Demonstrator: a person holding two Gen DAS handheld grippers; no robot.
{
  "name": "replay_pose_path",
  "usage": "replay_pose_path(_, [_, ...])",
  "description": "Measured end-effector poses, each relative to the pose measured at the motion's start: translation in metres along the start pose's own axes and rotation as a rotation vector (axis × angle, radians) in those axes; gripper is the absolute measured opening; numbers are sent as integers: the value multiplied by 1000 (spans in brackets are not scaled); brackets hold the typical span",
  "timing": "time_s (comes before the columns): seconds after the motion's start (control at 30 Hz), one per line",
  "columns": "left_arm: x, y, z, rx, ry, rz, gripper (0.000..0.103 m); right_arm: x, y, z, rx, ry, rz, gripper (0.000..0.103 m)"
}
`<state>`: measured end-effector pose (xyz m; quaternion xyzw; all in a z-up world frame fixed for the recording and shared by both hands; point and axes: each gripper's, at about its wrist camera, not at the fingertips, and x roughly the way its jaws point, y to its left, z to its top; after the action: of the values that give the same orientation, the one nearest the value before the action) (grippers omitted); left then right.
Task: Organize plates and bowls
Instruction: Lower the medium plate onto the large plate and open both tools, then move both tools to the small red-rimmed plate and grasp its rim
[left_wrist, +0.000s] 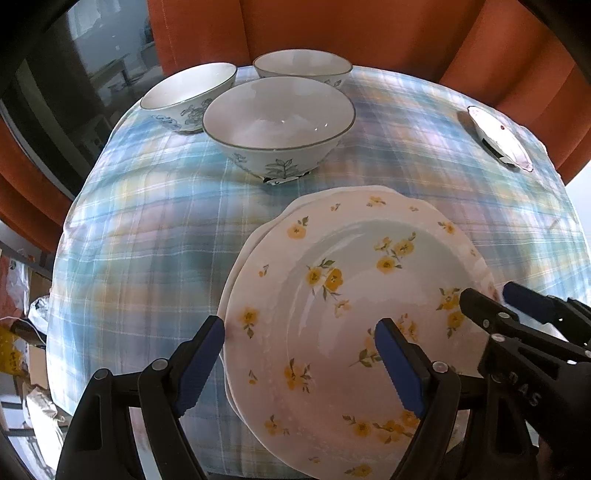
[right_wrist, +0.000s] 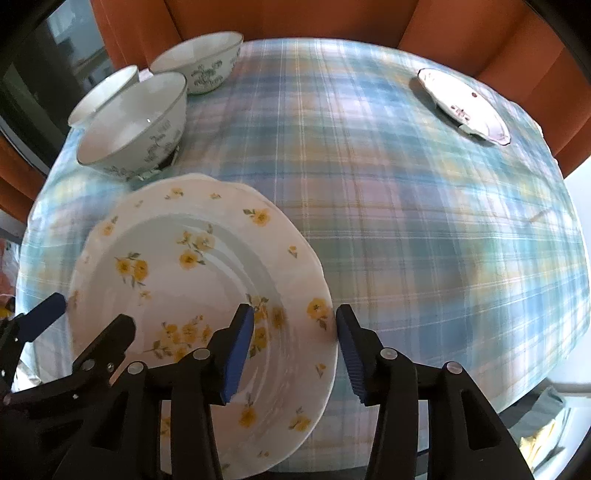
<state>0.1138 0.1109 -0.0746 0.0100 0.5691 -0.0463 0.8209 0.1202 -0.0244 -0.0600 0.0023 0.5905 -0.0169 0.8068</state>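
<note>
Two yellow-flowered plates lay stacked at the table's near edge; three bowls stood unstacked at the far left corner, and one small plate waited at the far right, so sorting looked partly done; the left gripper and right gripper pointed steeply down, each straddling the stack's rim, jaws apart, gripping nothing.

Looks like a home dining room. Round table under a blue checked cloth, set with flowered plates and white bowls. Orange chairs pushed close around. Dark glass cabinet standing behind.
</note>
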Motion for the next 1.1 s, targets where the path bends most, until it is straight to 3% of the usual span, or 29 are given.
replay_pose_path(0.2, [-18, -9, 7, 34, -38, -14, 89, -25, -12, 2, 30, -60, -2, 66])
replay_pose_path(0.43, [-30, -33, 20, 48, -107, -7, 92, -42, -37, 13, 48, -139, 53, 67])
replay_pose_path(0.8, [-39, -90, 48, -10, -136, 21, 92, -46, -92, 39, 50, -203, 149, 67])
replay_pose_path(1.1, [-31, -152, 77, -28, -148, 29, 92, -48, -153, 65, 22, -252, 106, 72])
